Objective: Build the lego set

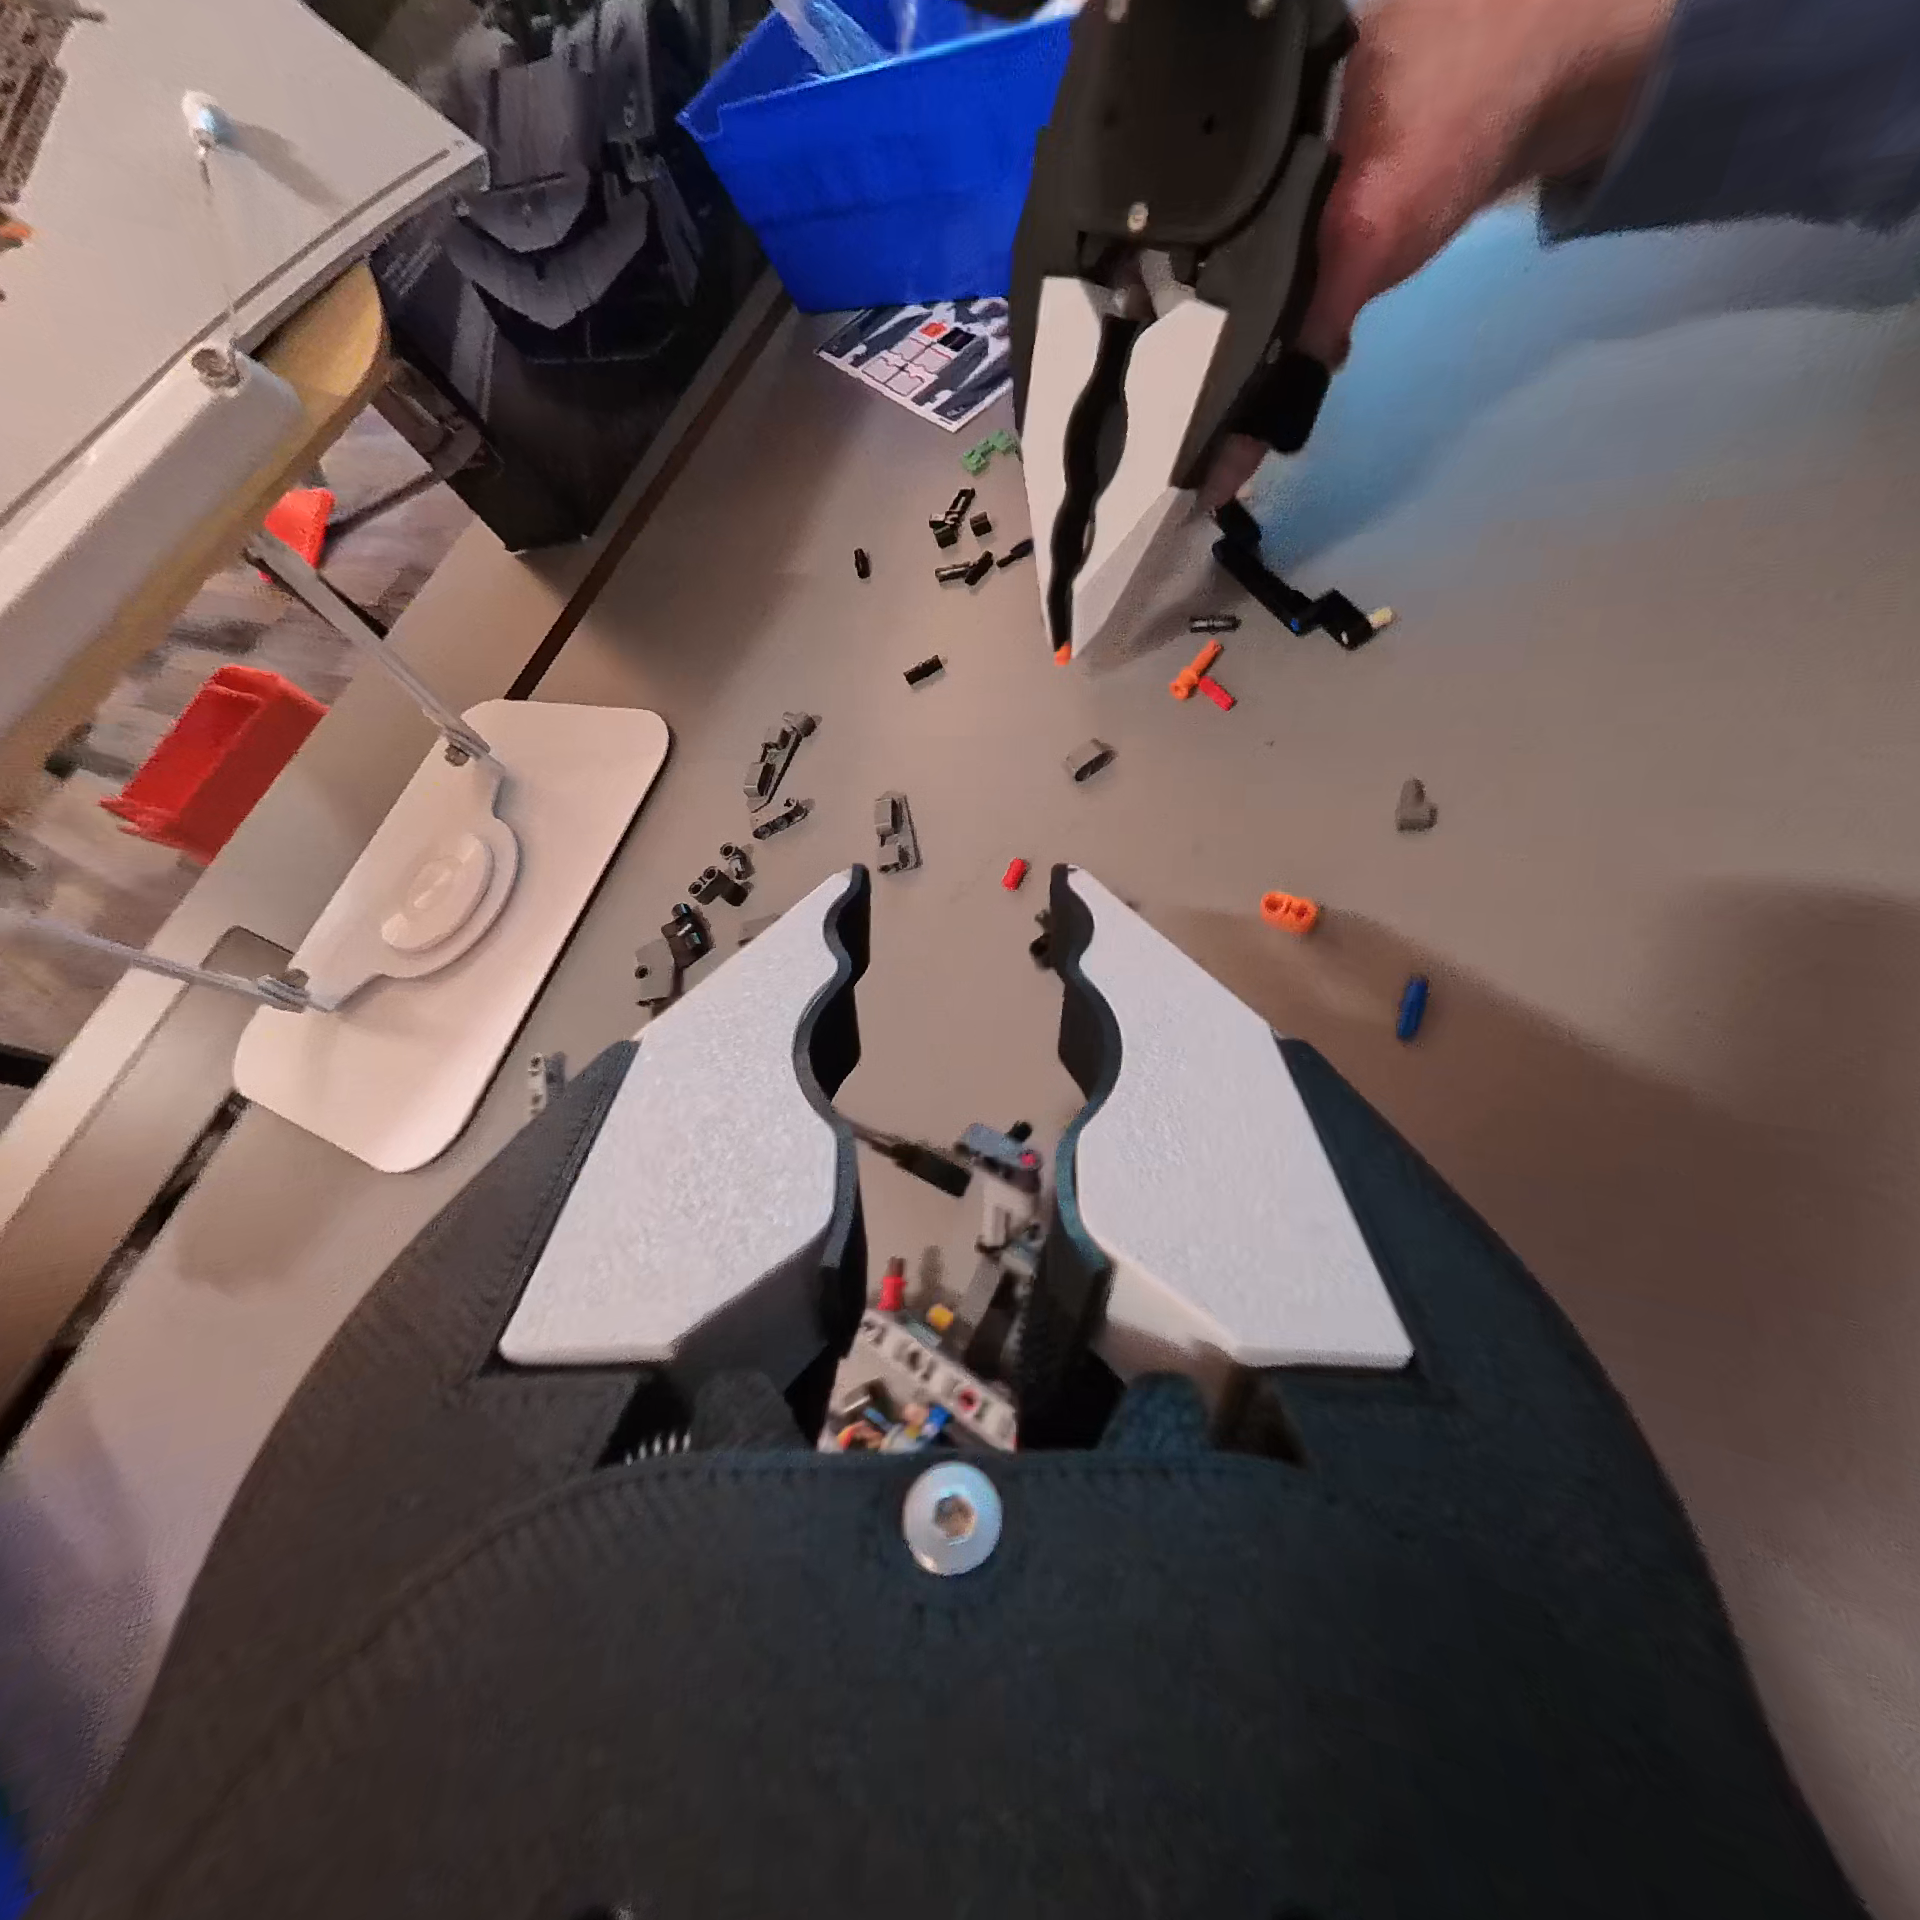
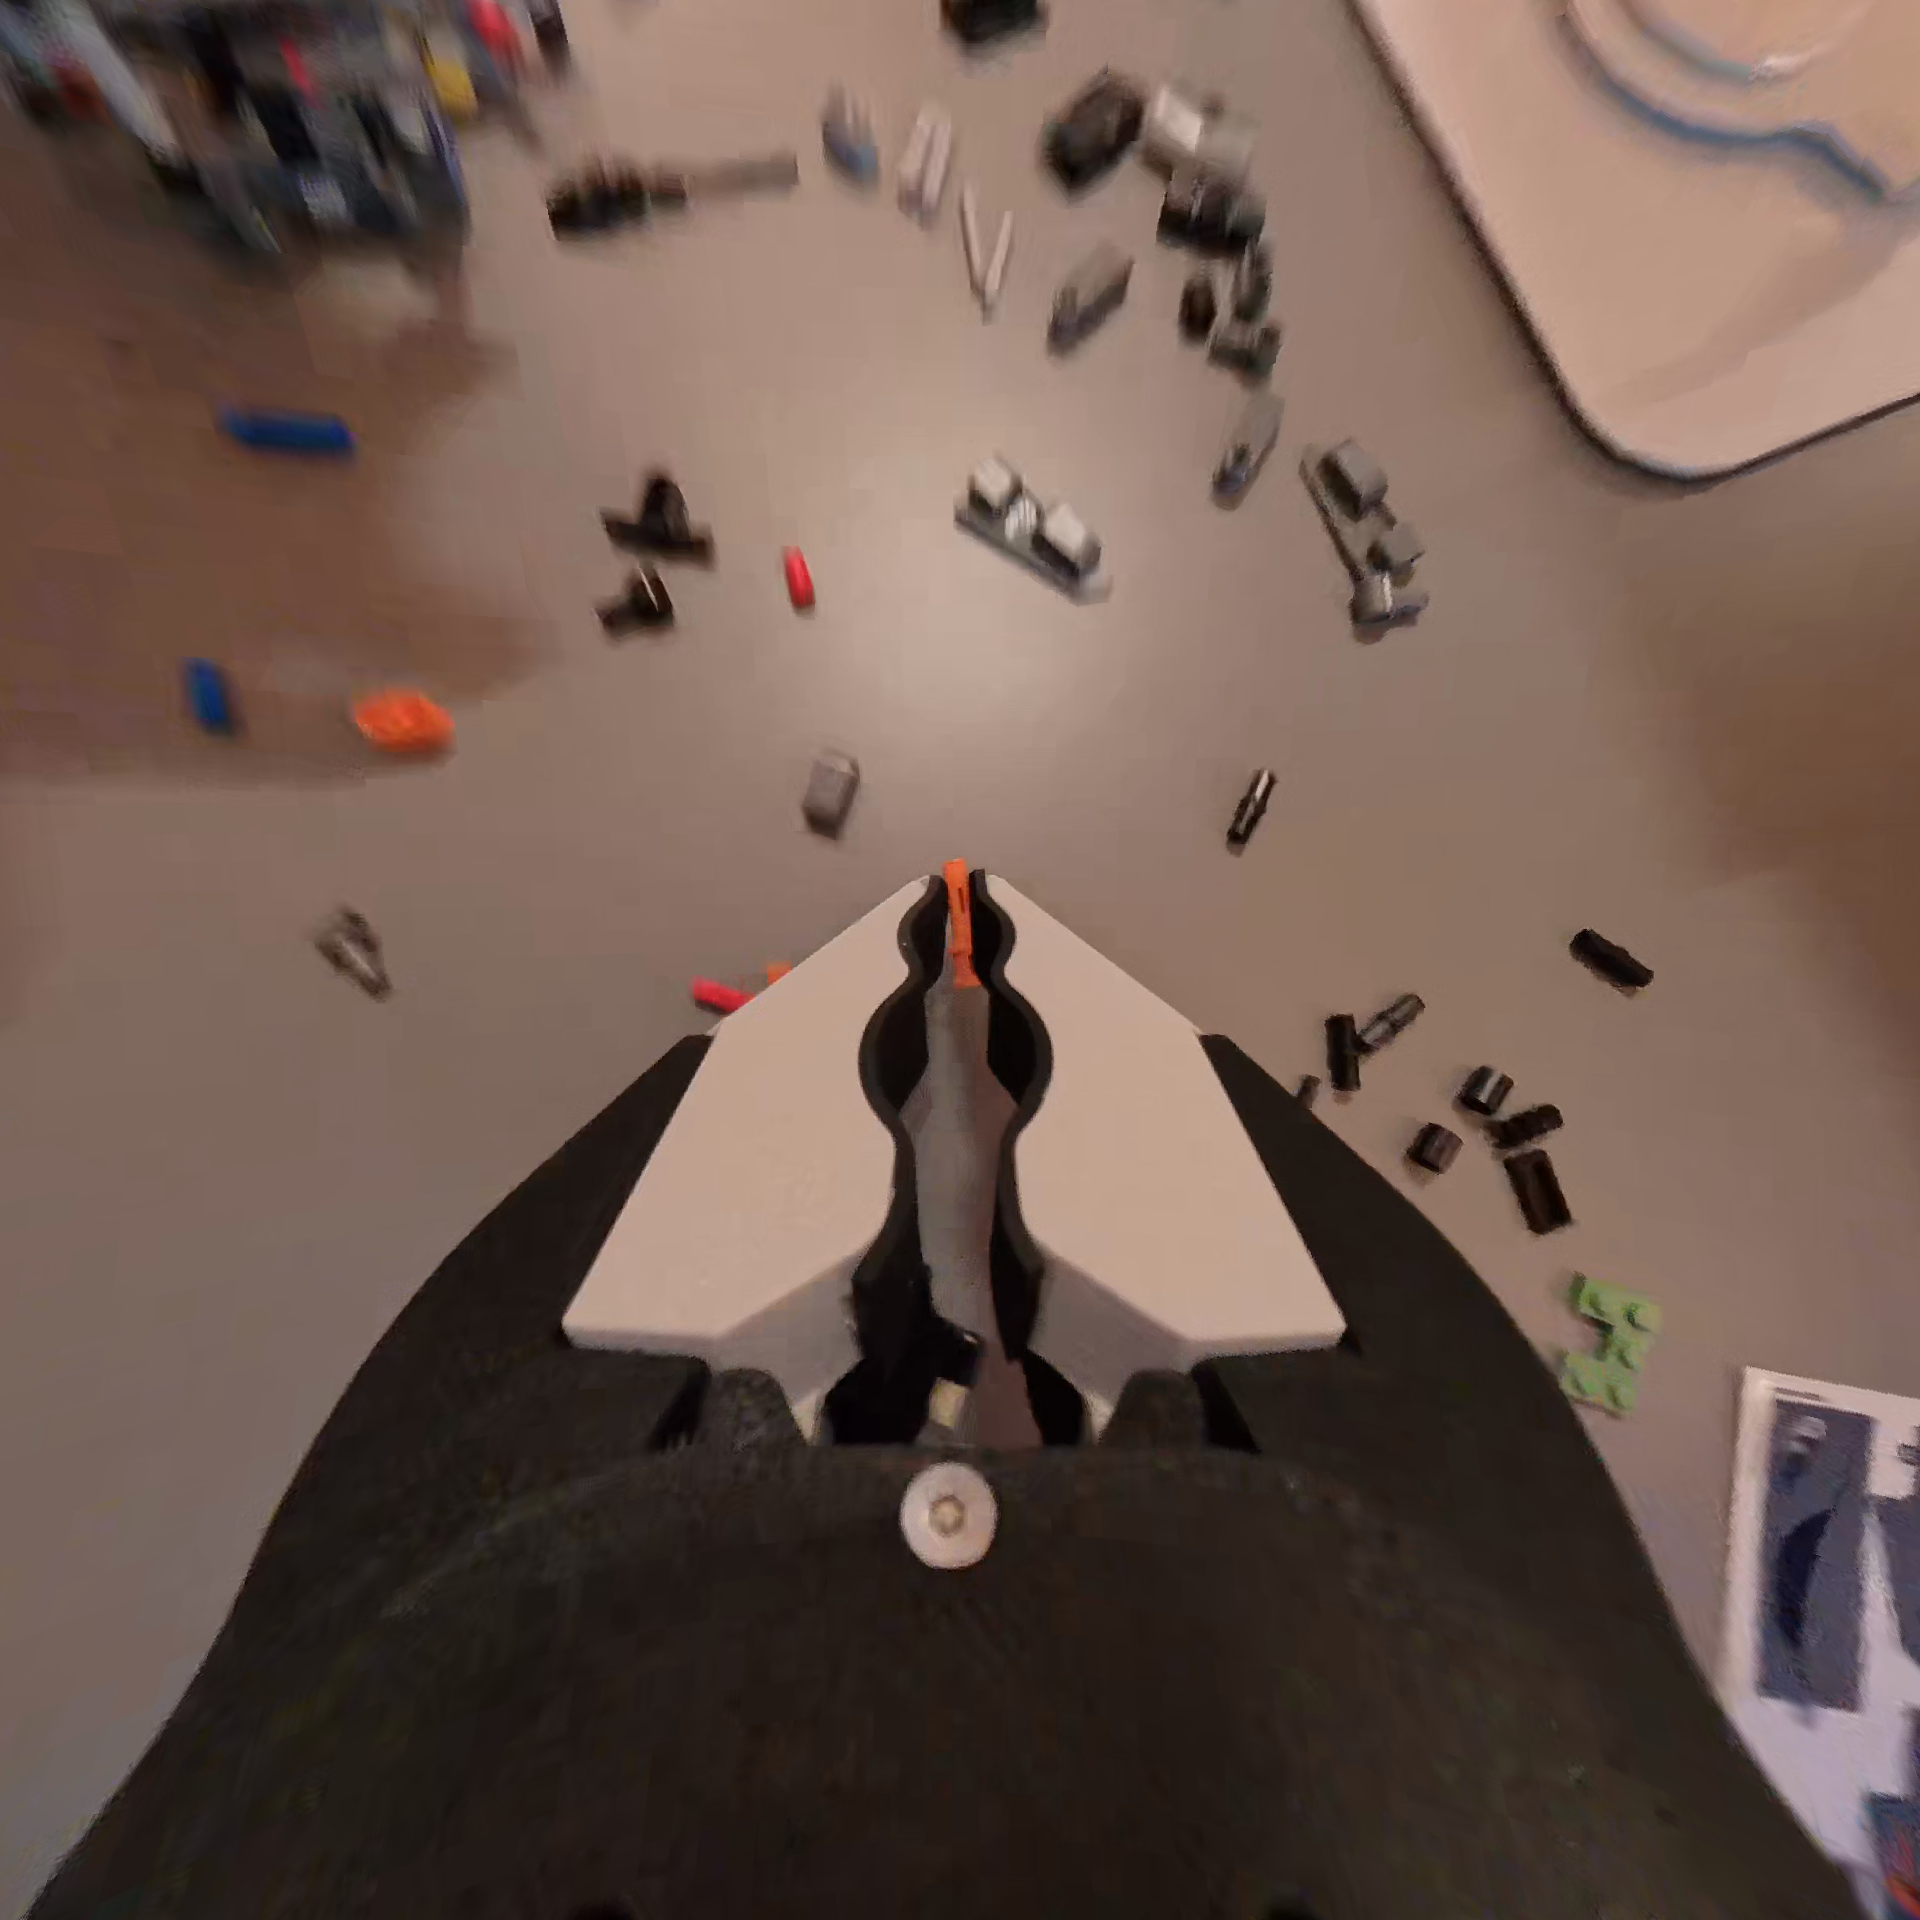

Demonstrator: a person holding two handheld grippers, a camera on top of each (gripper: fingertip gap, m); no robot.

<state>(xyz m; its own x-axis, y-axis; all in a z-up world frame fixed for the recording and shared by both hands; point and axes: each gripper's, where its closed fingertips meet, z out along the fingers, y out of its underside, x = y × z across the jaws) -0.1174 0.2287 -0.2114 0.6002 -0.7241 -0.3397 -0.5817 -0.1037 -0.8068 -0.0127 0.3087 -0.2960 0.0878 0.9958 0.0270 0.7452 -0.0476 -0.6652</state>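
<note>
My right gripper [image 2: 956, 883] is shut on a small orange pin [image 2: 958, 925] that sticks out past its tips, above the grey table. The left wrist view shows it [image 1: 1062, 642] too, pointing down with the orange pin tip [image 1: 1061, 655] at its end and a hand behind it. My left gripper [image 1: 958, 894] is open and empty, low over the table. A partly built grey assembly with coloured pins [image 1: 935, 1351] shows in the gap between its fingers, near their base. The assembly is a blur at the top left of the right wrist view [image 2: 291, 135].
Loose pieces lie scattered on the table: an orange connector [image 1: 1288, 911], a blue pin [image 1: 1411, 1008], a red pin [image 1: 1015, 873], black pins [image 1: 961, 540], a green piece [image 2: 1608, 1340]. A blue bin [image 1: 883, 177] and a printed sheet [image 1: 925, 358] are at the back, and a white stand base [image 1: 468, 914] at the left. My right fingertips sit around 15 cm from my left ones. About 11 cm separates my left fingertips from the orange connector [image 1: 1288, 911]. The right camera catches it too, in the right wrist view [image 2: 395, 707].
</note>
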